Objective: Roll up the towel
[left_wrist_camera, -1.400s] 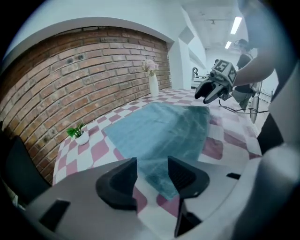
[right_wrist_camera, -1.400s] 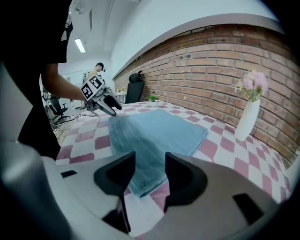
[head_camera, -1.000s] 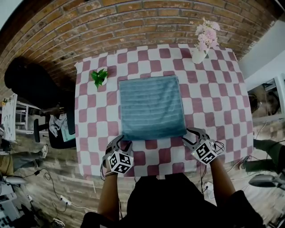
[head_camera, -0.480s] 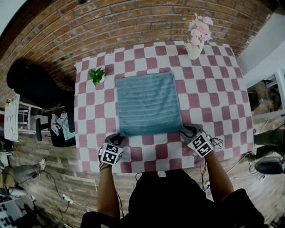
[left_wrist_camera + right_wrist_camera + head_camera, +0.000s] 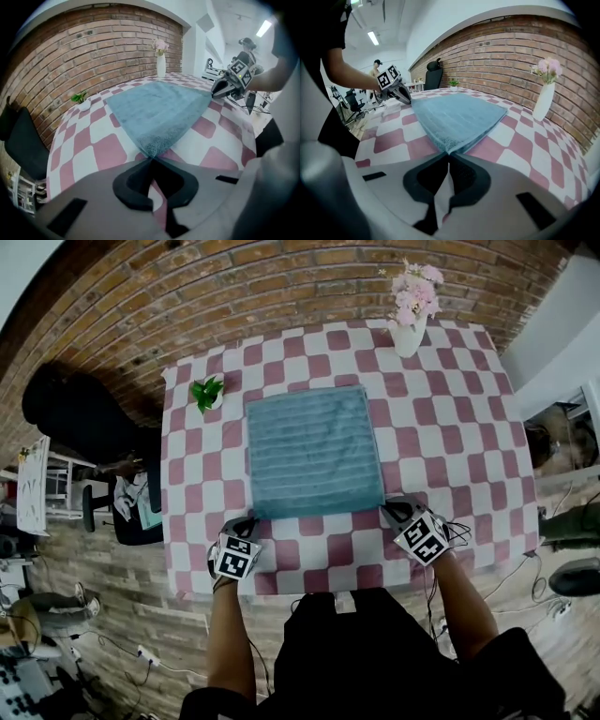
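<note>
Table [image 5: 450, 456]: checked cloth [image 5: 202, 474] may get nipped along with towel and drag.
Towel [image 5: 312, 451]: flat, centre of table. Only corner tips pinched, so could slip out on lift and start roll skewed.
Left gripper [image 5: 251, 521], right gripper [image 5: 391, 512]: jaws just closed, each clamped on one near corner. Towel stretches away ahead of both.

Flower vase [image 5: 409, 337], small plant [image 5: 207, 392] on checked tablecloth [image 5: 450, 427]; brick wall [image 5: 281, 287] behind.

so the towel [image 5: 312, 451] is fuzzy ribbed terry cloth, desk cover [image 5: 450, 437] smooth checked fabric, brick wall [image 5: 187, 296] rough and matt, vase [image 5: 407, 338] probably glazed ceramic
</note>
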Demonstrator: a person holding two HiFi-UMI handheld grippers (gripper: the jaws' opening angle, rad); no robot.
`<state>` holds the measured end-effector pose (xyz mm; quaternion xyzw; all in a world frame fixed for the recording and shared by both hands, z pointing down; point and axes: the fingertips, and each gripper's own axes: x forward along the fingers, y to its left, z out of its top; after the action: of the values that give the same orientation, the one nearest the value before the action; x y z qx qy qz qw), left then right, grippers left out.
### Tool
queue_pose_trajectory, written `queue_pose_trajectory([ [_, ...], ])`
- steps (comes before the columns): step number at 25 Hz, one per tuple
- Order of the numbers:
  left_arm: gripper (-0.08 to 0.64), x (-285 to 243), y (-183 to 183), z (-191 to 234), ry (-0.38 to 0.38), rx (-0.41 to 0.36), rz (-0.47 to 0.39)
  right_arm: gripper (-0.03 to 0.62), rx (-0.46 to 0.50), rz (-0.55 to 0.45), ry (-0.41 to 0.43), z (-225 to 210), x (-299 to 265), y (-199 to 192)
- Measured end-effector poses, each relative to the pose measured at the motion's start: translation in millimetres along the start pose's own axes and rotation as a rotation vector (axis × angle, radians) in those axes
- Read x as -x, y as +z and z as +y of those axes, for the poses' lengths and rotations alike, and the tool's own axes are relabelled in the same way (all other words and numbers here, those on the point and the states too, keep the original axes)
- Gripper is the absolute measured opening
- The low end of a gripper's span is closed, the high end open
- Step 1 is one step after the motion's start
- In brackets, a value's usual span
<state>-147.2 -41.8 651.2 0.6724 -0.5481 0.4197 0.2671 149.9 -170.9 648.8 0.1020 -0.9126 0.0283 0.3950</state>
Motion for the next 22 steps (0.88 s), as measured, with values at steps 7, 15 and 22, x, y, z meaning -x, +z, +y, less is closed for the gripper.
queue_pose_trajectory([
  [7,0.0,22.7,-17.5,19.7,0.026,-0.159,0.042,0.009,0.037,0.004,0.071,52.7,18.1,9.3],
  [15,0.0,39.5,-53.0,71.8,0.121,-0.485,0.139,0.009,0.123,0.02,0.218,162.2,16.5,37.9],
  [22,0.003,43.9,-77.0,101.7,0.157,-0.425,0.098,0.012,0.17,-0.032,0.277,228.1,-0.8,54.6],
])
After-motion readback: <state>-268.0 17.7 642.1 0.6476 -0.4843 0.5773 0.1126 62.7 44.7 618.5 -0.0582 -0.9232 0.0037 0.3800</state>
